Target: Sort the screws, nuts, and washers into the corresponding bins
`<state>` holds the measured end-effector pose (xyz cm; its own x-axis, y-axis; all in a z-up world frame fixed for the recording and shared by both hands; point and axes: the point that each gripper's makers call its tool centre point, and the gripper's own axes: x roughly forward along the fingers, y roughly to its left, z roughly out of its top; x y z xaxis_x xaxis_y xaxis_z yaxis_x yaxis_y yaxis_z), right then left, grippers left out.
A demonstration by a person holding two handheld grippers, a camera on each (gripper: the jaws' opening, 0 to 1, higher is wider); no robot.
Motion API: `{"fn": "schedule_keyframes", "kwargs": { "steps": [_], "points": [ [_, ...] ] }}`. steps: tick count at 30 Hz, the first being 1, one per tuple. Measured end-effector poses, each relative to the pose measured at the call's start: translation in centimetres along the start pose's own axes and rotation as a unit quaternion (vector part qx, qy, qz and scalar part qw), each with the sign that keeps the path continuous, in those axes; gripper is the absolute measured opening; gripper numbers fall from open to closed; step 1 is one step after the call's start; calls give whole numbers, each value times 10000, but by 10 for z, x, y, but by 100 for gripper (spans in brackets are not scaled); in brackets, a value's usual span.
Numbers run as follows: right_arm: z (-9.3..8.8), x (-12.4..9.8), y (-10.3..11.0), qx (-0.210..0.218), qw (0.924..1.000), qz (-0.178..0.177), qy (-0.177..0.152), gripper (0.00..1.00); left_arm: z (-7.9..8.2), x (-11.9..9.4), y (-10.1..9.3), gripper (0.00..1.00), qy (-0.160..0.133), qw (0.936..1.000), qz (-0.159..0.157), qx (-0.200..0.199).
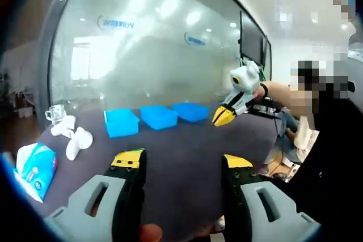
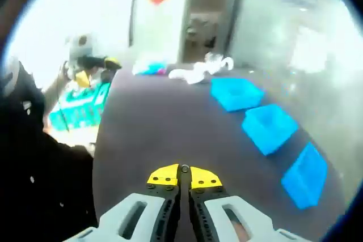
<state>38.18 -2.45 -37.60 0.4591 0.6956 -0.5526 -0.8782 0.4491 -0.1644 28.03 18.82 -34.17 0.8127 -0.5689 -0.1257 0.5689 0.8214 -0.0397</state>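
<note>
Three blue bins (image 2: 266,126) lie ahead-right of your right gripper (image 2: 184,177), jaws pinching a small nut (image 2: 184,168); left gripper (image 1: 181,162) gapes empty.

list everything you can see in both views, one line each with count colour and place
bins: three, blue, in a row on the far part of the table
table: one, dark grey, under everything
tissue pack: one, blue and white, near left table edge in the left gripper view
white objects: a few, white, beside the tissue pack; kind unclear
glass wall: one, frosted, behind the bins
left gripper: one, grey with yellow tips, jaws apart
right gripper: one, grey with yellow tips, jaws together on a small ring-like piece
</note>
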Motion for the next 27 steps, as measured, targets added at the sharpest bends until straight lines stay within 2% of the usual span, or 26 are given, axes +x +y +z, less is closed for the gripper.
{"fn": "schedule_keyframes", "kwargs": {
  "steps": [3,6,8,12,17,21,23,27],
  "points": [
    [2,-17,-7,260,9977,-461,-417,2,3,0,0,51,-33,10000,32,24],
    [6,-34,-13,500,9906,-919,-876,2,7,-1,3,51,-98,9999,127,49],
    [8,-47,-16,673,9823,-1261,-1212,2,9,-2,4,51,-132,9998,159,26],
    [7,-65,-25,819,9678,-1782,-1580,2,12,-2,3,51,-185,9997,184,26],
    [4,-74,-22,1056,9528,-2103,-1917,2,15,-1,0,51,-210,9995,209,68],
    [7,-71,-20,1152,9463,-2190,-2078,2,16,0,0,51,-221,9993,280,104],
    [10,-67,-20,1163,9462,-2182,-2085,2,16,0,0,51,-220,9992,324,118],
    [22,-62,-33,1236,9411,-2254,-2194,2,16,1,-1,51,-234,9988,409,119]
  ]
}}
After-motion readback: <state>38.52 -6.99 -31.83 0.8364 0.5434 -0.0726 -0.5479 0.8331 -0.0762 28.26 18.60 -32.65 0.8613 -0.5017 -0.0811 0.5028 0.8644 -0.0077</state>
